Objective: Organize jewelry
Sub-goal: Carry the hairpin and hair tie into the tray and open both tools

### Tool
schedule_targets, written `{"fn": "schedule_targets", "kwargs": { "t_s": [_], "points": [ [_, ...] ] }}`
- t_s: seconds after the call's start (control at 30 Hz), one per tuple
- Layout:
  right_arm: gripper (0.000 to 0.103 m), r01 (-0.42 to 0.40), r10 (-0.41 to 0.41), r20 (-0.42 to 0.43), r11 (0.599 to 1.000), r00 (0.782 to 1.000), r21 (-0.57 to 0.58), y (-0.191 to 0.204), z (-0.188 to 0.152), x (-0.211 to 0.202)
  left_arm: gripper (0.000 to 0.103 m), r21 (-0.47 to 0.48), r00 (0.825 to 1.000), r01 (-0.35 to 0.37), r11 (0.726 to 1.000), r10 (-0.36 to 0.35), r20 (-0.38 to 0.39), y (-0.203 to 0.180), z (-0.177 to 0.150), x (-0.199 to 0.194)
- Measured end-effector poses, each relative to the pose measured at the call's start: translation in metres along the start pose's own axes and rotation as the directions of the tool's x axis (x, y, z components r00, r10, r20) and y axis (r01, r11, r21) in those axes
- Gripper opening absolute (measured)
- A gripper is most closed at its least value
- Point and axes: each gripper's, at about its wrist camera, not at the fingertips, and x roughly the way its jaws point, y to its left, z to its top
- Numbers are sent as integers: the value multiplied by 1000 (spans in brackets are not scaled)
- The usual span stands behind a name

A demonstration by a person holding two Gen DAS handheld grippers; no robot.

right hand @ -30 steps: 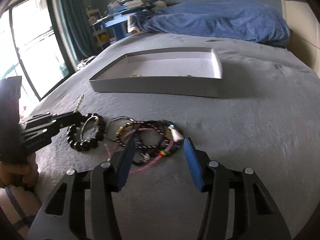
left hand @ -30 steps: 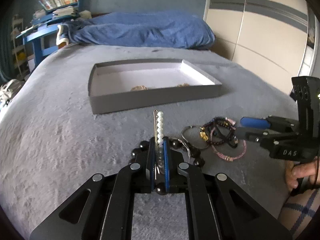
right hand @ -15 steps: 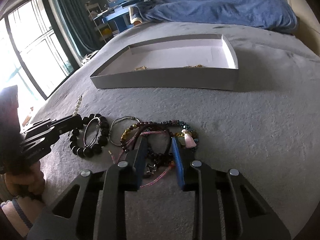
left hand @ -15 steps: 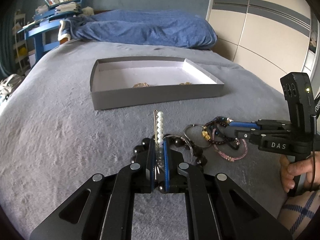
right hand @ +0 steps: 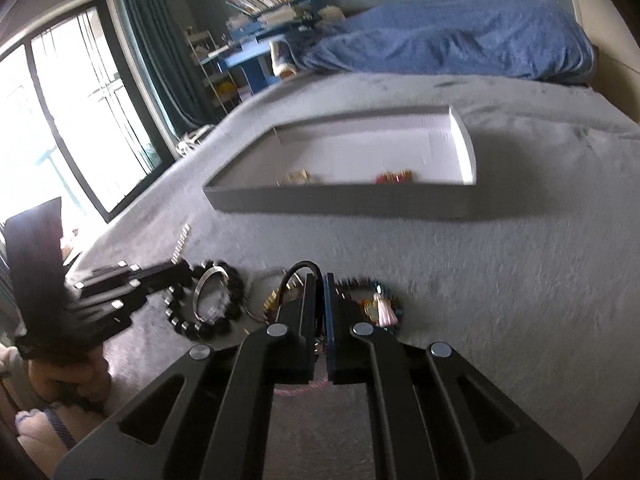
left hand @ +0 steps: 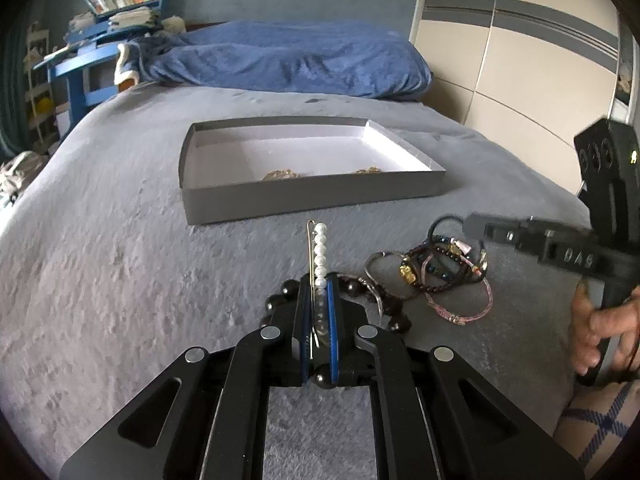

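My left gripper (left hand: 319,280) is shut on a pearl hair pin (left hand: 319,252) that sticks out past its tips, just above the grey bed cover. My right gripper (right hand: 319,280) is shut on a dark bracelet (right hand: 301,269) and lifts it from the bracelet pile (left hand: 444,268); it also shows in the left wrist view (left hand: 474,226). A black bead bracelet (right hand: 206,306) and a metal bangle (right hand: 208,286) lie beside the left gripper (right hand: 176,270). The grey tray (left hand: 312,196) stands farther back, holding two small gold pieces (left hand: 280,175).
A blue duvet (left hand: 280,60) lies at the head of the bed. A blue shelf with books (left hand: 100,40) stands at the back left. Wardrobe doors (left hand: 520,60) are on the right, a window (right hand: 80,112) on the left.
My right gripper closed on a dark bracelet in the pile and lifted it upward. My left gripper stayed shut on the pearl hair pin, nearly still.
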Motion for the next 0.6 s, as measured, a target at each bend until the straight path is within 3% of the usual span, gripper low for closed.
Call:
{"fn": "schedule_targets", "kwargs": {
  "t_s": [0.37, 0.6],
  "points": [
    [4, -15, 15, 66, 1000, 998, -12, -4, 48, -9, 8, 28, 998, -24, 999, 22, 57, 2, 45, -2],
    [4, 24, -23, 57, 999, 998, -25, -22, 81, 9, 8, 9, 996, -73, 997, 72, 58, 14, 89, 24]
  ]
}}
